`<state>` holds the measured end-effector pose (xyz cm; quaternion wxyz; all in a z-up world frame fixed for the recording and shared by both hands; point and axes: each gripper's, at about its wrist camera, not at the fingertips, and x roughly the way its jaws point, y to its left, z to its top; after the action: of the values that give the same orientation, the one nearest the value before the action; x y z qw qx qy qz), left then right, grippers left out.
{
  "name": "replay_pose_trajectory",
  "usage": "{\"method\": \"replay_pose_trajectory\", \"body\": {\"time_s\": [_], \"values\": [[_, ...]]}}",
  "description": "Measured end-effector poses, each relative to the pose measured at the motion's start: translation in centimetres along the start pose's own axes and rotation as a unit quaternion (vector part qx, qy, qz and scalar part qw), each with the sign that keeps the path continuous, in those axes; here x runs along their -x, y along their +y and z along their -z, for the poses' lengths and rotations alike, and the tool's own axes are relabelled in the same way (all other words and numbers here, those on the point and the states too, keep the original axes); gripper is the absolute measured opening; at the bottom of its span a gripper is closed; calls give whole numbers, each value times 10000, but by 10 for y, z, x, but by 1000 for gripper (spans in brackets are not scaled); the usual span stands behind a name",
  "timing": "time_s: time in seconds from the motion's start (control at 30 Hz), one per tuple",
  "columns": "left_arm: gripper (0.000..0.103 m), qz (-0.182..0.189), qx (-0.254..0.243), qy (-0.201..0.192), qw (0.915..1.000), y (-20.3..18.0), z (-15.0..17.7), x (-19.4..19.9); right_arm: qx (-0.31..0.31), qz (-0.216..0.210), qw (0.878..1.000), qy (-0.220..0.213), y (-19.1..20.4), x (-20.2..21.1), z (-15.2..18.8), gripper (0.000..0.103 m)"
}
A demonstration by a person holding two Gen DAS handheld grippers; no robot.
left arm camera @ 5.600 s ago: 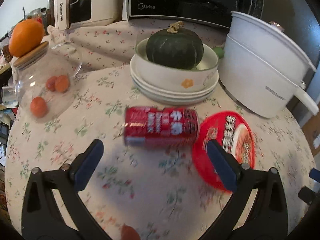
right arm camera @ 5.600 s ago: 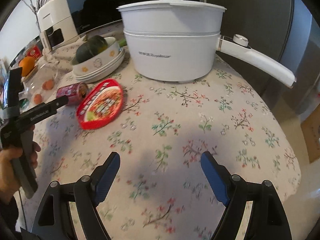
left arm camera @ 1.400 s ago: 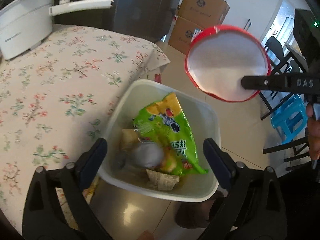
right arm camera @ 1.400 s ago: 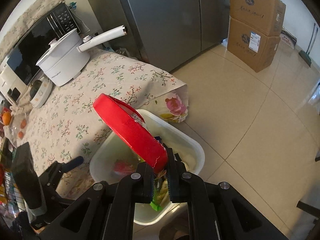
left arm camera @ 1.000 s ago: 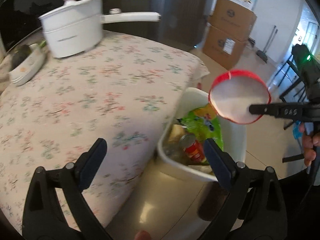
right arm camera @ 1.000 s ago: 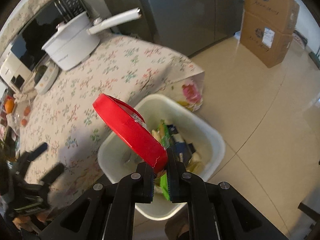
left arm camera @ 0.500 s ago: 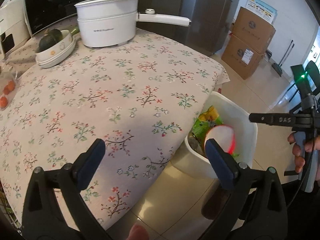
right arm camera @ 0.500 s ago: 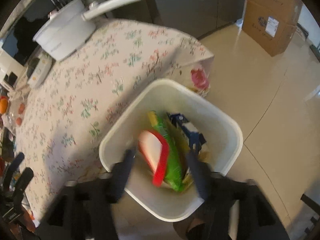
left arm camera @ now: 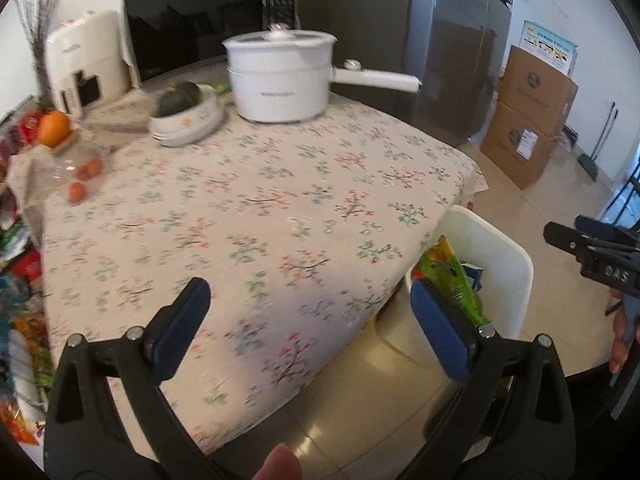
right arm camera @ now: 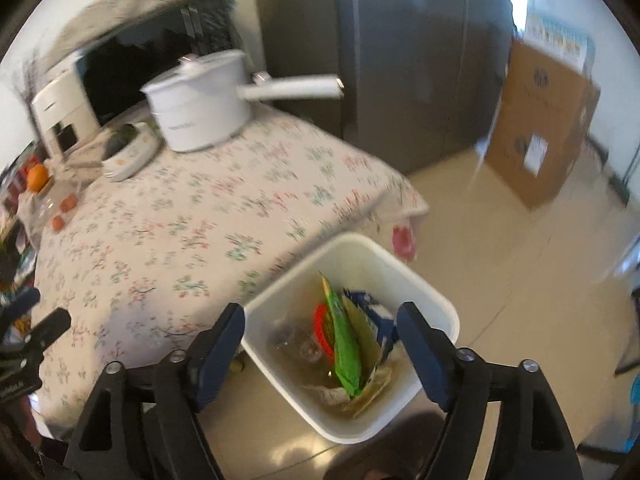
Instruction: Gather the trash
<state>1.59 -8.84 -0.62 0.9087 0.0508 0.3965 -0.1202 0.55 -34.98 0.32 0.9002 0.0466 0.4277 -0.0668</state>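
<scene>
A white trash bin stands on the floor against the table's corner. In it lie a green snack bag, a blue-white carton and the red noodle-bowl lid, on edge behind the bag. My right gripper hovers above the bin, its jaws opening with nothing held between them. My left gripper is open and empty over the table's near edge; the bin shows to its right, and the right gripper reaches in from the far right edge.
The flowered tablecloth carries a white electric pot with a long handle, stacked bowls holding a green squash, a glass jar with an orange on it, and a microwave behind. Cardboard boxes stand by the fridge.
The right gripper's jaws spread and the red lid dropped into the bin, coming to rest beside the green bag. Both grippers rose and pulled back, and their views swung toward the table.
</scene>
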Motion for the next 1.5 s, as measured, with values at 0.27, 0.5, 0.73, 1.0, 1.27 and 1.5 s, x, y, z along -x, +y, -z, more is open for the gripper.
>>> {"method": "replay_pose_trajectory", "body": {"time_s": [0.27,0.5,0.73,1.0,1.27,1.5], "values": [[102,-315,275,-138,9990,18,34,32,244,173,9977,-606,38,46,34,93],[102,-567,475,-226,9970,33,48,38,370,154,9961,-789,59,55,40,94],[102,-538,577,-228,9966,37,48,39,480,91,9954,-830,73,55,38,94],[102,-514,601,-242,9966,36,49,41,489,136,9953,-829,75,53,38,94],[102,-474,604,-245,9968,32,49,42,426,155,9955,-830,69,53,40,94],[102,-456,615,-238,9968,32,49,42,429,165,9955,-828,70,53,39,95]]}}
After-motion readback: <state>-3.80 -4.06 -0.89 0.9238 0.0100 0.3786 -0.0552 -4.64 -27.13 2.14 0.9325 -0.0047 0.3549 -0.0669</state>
